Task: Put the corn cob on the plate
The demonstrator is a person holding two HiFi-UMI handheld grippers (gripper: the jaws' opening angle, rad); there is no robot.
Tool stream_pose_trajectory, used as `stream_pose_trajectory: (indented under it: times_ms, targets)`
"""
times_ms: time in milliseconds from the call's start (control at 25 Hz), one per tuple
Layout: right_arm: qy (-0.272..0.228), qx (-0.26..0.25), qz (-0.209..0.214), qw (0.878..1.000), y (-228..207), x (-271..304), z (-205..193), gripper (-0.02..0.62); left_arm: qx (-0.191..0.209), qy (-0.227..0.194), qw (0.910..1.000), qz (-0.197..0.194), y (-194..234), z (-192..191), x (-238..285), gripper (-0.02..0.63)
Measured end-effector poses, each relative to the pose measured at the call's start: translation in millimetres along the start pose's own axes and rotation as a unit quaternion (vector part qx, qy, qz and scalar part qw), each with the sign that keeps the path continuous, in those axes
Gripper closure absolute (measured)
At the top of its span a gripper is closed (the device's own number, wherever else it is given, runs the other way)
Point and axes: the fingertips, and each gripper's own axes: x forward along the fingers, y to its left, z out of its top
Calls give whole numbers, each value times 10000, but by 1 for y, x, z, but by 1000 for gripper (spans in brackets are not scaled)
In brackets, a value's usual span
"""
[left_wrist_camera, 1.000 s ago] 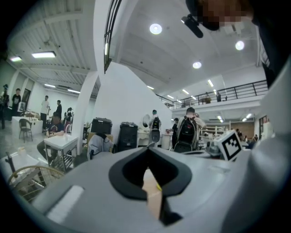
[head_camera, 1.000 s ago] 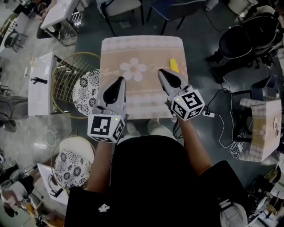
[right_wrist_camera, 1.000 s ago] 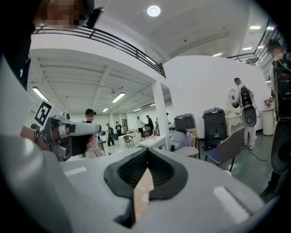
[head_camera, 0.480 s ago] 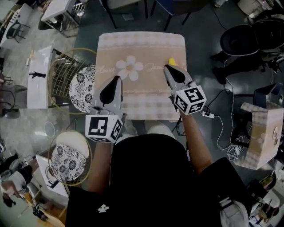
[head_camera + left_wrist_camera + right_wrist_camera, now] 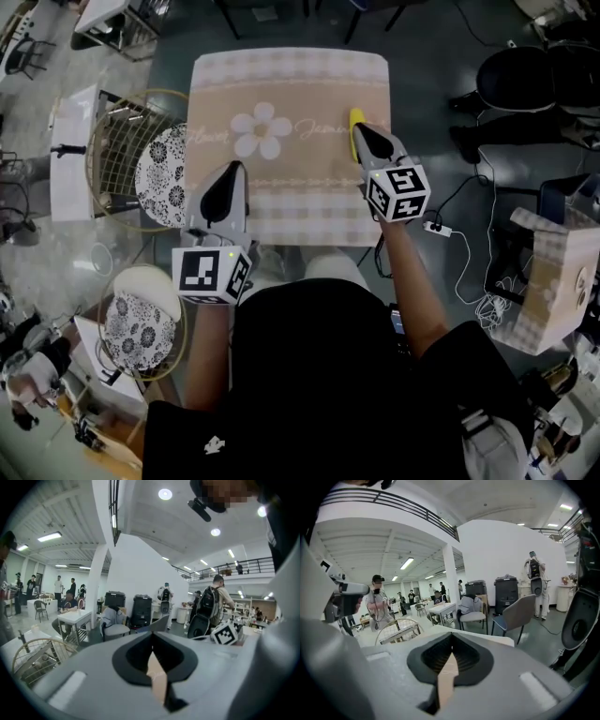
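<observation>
The corn cob point(image 5: 354, 120) lies on the tabletop point(image 5: 281, 84) near its right edge, with the tip of the right hand-held gripper point(image 5: 361, 133) just over it. Its jaws are pressed together with nothing between them (whether the tip touches the cob cannot be told). The left hand-held gripper point(image 5: 234, 171), jaws likewise together and empty, hangs above the tabletop's near left part, near the patterned plate point(image 5: 161, 175) in a wire basket point(image 5: 108, 141) beside the left edge.

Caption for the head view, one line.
Shut right gripper at the corn cob on the flower-print table; shut left gripper over its near side.
</observation>
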Motion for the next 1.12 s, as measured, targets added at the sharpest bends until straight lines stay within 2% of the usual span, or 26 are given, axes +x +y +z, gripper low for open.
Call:
stream_pose_trajectory:
  times_ms: [160,520,680,1120]
  targets:
    - [317,67,-269,9991,-25,12,-26,592,-2,137,9999,55,-4,-10,7,597]
    - [1003,208,-430,9938,-62,40,-94,592,4,519,9985,180,-10,-36,13,597]
    - [1158,252,-479,9918,-74,50,-112,592,-92,640,9971,390,-7,-42,12,597]
    - [1519,346,-796,9846,-95,76,-153,489,-115,861,9956,357,-7,-62,26,597]
